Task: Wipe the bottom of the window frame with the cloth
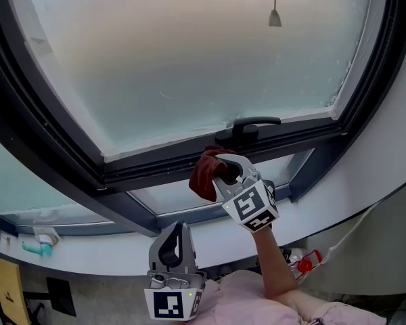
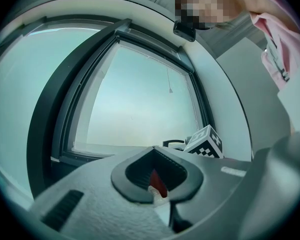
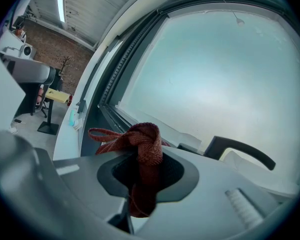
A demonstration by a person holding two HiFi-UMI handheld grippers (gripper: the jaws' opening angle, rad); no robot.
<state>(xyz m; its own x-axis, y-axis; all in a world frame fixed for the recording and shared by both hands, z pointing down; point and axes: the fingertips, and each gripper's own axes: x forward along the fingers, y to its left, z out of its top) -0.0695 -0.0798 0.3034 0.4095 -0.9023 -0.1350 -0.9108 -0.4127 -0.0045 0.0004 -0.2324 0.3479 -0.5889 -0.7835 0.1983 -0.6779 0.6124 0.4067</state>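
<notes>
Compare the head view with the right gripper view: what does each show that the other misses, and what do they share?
Head view only: the left gripper, held low, and the person's forearm. Right gripper view only: a brick wall and a ceiling light. Both: the red cloth clamped in the right gripper, and the window handle.

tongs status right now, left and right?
Left tongs: shut, holding nothing.
Right tongs: shut on the red cloth.

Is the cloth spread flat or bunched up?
Bunched up: the cloth is a crumpled wad clamped in the right gripper.
</notes>
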